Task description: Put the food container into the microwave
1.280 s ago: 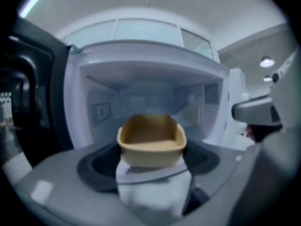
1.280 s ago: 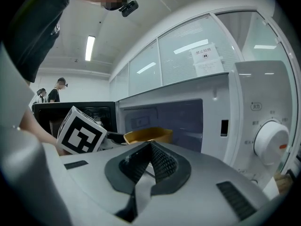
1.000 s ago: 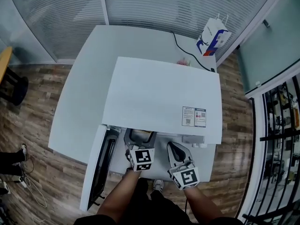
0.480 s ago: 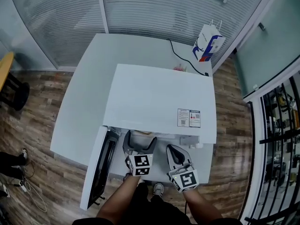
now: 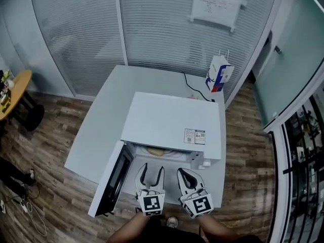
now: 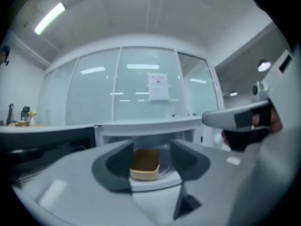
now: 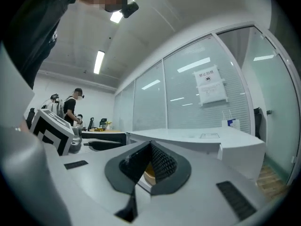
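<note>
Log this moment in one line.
tan rectangular food container: inside white microwave; door: open; left hand-held gripper: empty, jaws just closing

Office — glass partitions point(image 5: 167, 29) (striped), white desk point(image 5: 101, 120).

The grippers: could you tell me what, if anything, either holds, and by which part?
Nothing: left gripper, jaws just closing partway, is open and empty; right gripper is shut, empty.
</note>
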Demonstrator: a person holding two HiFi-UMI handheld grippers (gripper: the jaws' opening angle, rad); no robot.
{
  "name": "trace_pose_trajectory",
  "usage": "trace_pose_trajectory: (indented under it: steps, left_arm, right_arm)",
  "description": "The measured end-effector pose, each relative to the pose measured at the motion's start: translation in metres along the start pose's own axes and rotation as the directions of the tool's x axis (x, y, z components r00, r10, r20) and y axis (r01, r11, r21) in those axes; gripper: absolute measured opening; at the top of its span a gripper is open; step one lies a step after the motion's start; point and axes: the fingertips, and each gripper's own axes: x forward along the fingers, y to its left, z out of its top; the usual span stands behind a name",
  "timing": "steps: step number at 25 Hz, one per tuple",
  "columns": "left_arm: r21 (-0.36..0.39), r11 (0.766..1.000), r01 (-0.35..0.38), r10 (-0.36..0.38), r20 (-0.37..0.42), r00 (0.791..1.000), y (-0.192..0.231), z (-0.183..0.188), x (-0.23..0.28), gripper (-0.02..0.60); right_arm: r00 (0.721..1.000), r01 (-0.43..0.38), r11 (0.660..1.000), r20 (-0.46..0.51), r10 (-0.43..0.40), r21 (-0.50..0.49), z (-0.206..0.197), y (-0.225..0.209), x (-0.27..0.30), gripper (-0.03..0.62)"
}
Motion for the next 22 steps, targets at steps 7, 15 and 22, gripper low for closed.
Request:
trace_pose_trajectory:
  steps: [7,15,22]
  left_arm:
    - [0.029,1.000,0.013,-0.013,-0.019,1.000,-0.006,0.024,-0.036,0.006]
    - [0.015,0.999,0.040,-0.040,0.036,0.999,-0.003,0.050,-0.048,0.006]
    - [0.041,0.997,0.064,-0.066,0.045,0.997,-0.012,0.060,-0.046,0.007]
  right_arm:
    - [0.996,-0.008,1.000,0.088,0.010,-0.027,0.039,0.012,-0.020,0.006]
    - [0.991,0.065,0.994,0.122,-0.054,-0.090,0.067,0.001,-0.031,0.005]
    - [0.984,0.112,0.990,0.145,-0.098,-0.089,0.075,-0.008,-0.045,0.005]
